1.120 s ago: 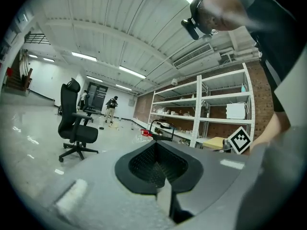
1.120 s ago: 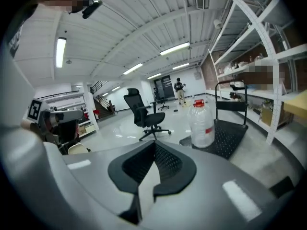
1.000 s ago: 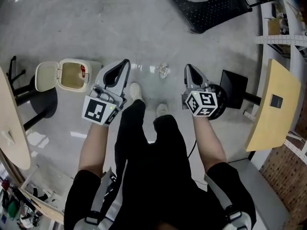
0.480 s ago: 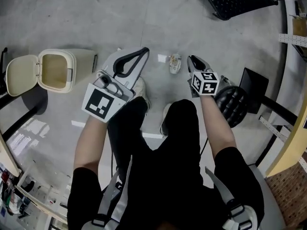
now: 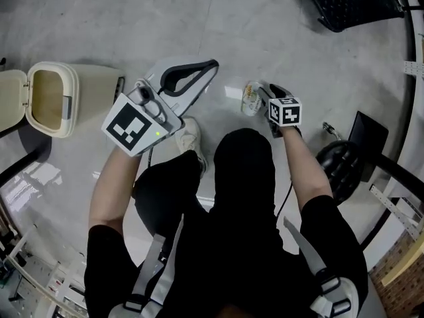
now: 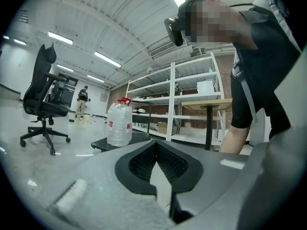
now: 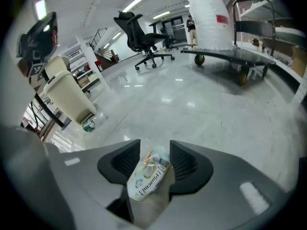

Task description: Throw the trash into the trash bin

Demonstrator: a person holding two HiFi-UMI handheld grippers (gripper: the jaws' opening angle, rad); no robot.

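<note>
1. The right gripper is hovering low over the floor. Its jaws have just been opening and are standing apart.
2. The trash wrapper is lying on the floor between those jaws. It is not yet being squeezed.
3. The left gripper is pointing level, clenched on nothing.
4. The trash bin is standing at the person's left, lid open, well apart from the wrapper.
5. Judged progress: the task is only beginning. Grasping, carrying and dropping the wrapper are all remaining.
</note>
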